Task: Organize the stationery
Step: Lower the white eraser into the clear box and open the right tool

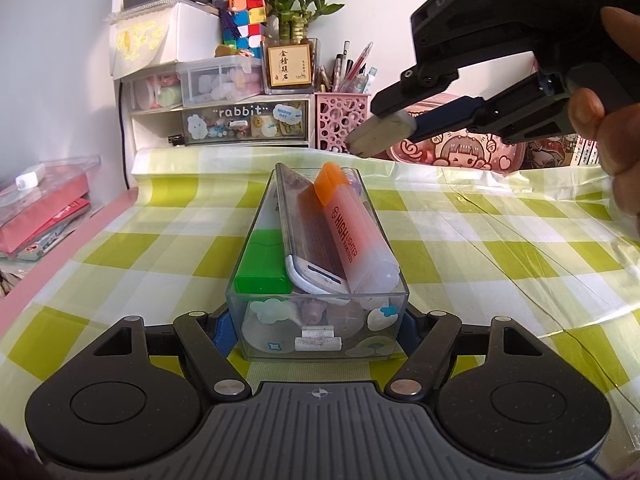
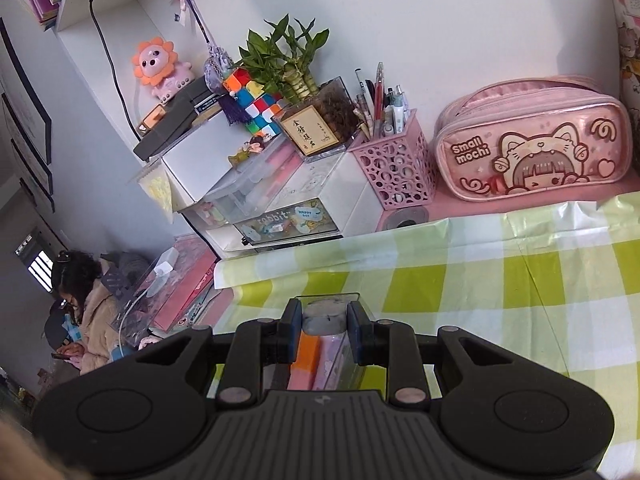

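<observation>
A clear plastic box [image 1: 256, 344] stands on the green checked tablecloth, holding an orange highlighter [image 1: 348, 232], a green highlighter [image 1: 262, 264] and a white flat case [image 1: 304, 248]. My left gripper [image 1: 316, 326] is shut on the box's near end, one finger on each side wall. My right gripper [image 1: 382, 132] hovers above the far end of the box, shut on a grey-white eraser [image 1: 384, 130]. In the right wrist view the eraser [image 2: 324, 318] sits between the blue pads [image 2: 294, 320], with the box [image 2: 340, 360] and the orange highlighter [image 2: 308, 354] below.
At the back stand a pink pen holder [image 1: 340, 120] with pens, a pink pencil case [image 2: 532, 144], white drawer units [image 1: 224, 120], a potted bamboo [image 1: 292, 60] and a puzzle cube [image 1: 246, 20]. Books and a clear case [image 1: 44, 200] lie at the left edge.
</observation>
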Action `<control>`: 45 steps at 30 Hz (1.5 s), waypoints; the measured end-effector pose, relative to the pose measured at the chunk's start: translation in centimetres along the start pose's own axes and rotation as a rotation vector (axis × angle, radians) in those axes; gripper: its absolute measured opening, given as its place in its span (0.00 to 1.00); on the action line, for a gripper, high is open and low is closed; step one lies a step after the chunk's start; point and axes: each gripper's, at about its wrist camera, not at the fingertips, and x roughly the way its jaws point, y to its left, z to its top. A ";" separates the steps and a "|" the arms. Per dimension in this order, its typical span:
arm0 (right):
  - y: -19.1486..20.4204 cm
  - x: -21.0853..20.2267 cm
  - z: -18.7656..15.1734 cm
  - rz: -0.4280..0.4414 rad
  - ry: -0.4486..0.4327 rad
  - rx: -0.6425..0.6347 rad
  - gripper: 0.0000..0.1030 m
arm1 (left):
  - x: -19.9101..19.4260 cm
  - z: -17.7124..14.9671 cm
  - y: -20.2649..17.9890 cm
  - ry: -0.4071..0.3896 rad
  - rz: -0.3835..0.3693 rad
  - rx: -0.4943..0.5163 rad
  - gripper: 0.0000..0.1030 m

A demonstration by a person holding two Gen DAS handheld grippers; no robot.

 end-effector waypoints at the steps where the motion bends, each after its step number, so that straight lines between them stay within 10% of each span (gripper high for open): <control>1: 0.3 0.6 0.3 -0.007 0.013 -0.007 0.12 | 0.0 0.0 0.0 0.000 0.000 0.000 0.71; 17: 2.8 7.6 2.1 -0.081 0.122 -0.074 0.14 | -0.1 0.1 0.0 -0.001 -0.002 -0.001 0.71; 35: -2.2 -1.8 -3.7 0.028 0.012 0.092 0.23 | 0.6 0.5 0.0 0.018 0.006 0.000 0.71; 45: -5.4 -5.9 -5.6 0.061 -0.037 0.177 0.23 | 3.8 4.1 -1.1 0.180 -0.004 0.010 0.71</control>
